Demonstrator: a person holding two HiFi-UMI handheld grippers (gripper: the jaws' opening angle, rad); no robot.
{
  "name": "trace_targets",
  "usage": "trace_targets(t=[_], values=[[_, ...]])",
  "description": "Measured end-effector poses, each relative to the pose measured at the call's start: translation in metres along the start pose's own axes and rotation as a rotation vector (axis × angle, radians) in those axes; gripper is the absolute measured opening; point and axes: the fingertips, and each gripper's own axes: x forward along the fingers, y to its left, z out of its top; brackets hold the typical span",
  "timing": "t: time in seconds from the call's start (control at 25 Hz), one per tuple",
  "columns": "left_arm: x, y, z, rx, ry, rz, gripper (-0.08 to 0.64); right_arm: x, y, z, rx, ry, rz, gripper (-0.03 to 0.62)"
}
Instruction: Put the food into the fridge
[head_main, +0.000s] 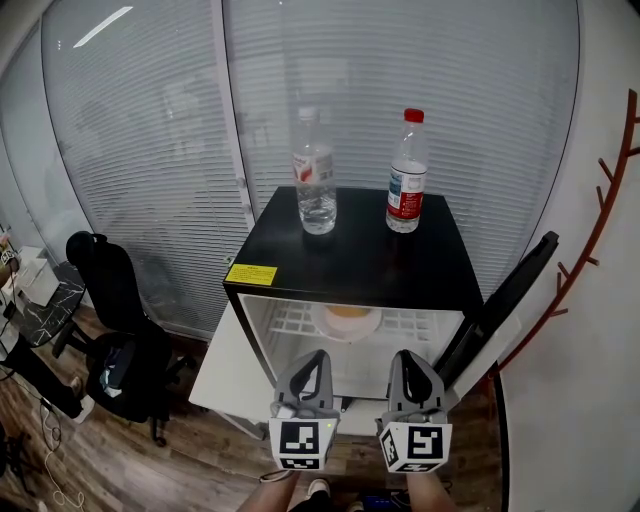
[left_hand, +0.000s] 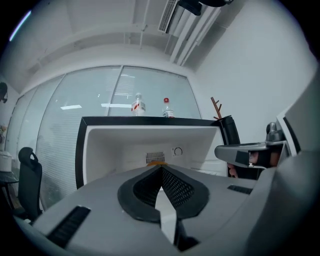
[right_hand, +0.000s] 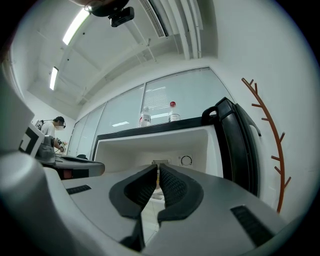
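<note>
A small black fridge (head_main: 350, 262) stands open, its door (head_main: 500, 300) swung out to the right. On the white wire shelf inside sits a white bowl with orange food (head_main: 346, 318). My left gripper (head_main: 312, 362) and right gripper (head_main: 402, 362) hang side by side just in front of the opening, both shut with nothing between the jaws. In the left gripper view the left gripper (left_hand: 160, 167) points into the white cavity (left_hand: 125, 145). The right gripper (right_hand: 157, 168) faces the same cavity (right_hand: 180, 150), with the door (right_hand: 237, 145) to its right.
Two water bottles stand on the fridge top: a clear one (head_main: 314, 175) and a red-capped one (head_main: 406, 175). A black office chair (head_main: 115, 320) stands left on the wooden floor. Glass walls with blinds (head_main: 150, 150) lie behind, and a coat rack (head_main: 590, 240) stands at the right.
</note>
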Motion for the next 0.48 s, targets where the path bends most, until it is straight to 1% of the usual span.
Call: trace_targets(t=[0.12, 0.48], values=[[0.0009, -0.0024, -0.0004, -0.001, -0.004, -0.006, 0.026, 0.0021, 0.0050, -0.0008, -0.024, 0.011, 0.017, 0.034], [0.0035, -0.0024, 0.0018, -0.005, -0.018, -0.007, 0.026, 0.0050, 0.0098, -0.0029, -0.035, 0.018, 0.035, 0.034]])
